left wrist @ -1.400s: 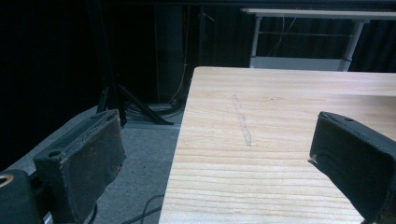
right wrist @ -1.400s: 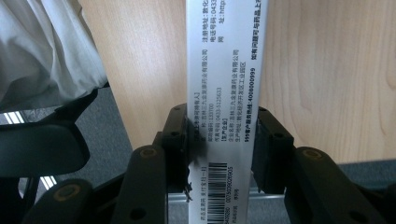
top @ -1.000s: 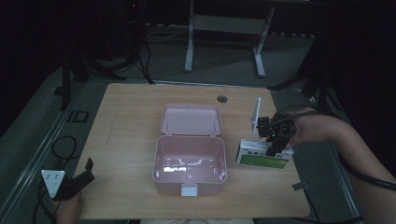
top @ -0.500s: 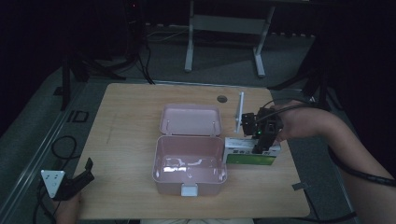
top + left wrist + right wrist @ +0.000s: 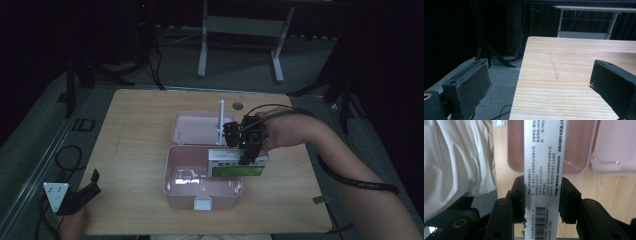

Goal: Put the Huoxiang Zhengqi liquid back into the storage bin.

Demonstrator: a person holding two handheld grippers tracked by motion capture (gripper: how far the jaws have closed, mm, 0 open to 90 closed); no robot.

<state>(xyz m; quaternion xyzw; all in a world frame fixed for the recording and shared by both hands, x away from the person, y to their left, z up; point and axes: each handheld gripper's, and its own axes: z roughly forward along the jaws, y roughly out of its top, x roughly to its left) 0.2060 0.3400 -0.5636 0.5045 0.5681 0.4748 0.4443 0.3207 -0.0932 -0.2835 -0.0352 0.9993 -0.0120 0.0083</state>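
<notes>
while the right gripper (image 5: 247, 150) hangs over the middle of the table (image 5: 140, 150), its jaws are clamped on one white and green carton (image 5: 235, 165), pads pressing its two broad faces. in the high view that carton hovers above the right half of one pink case (image 5: 200, 187), which lies open with its lid (image 5: 195, 127) flat at twelve o'clock of the tray and one white latch (image 5: 202, 204) at the tray's six o'clock edge. one white rod stands up from the right gripper. in the right gripper view the carton (image 5: 544, 165) runs straight away from the jaws, one barcode and lines of print on its white side, with the pink tray (image 5: 579, 147) beneath it and the lid (image 5: 616, 147) at three o'clock of the tray.

one left gripper (image 5: 75, 196) rests at the table's corner toward eight o'clock, well apart from the case, one grey three-cornered plate on top of it. in the left gripper view its two jaws stand wide apart with nothing between them, one over the floor and one over the bare wood of the table (image 5: 574, 75). one round hole (image 5: 237, 106) sits in the table near twelve o'clock, beyond the lid.
</notes>
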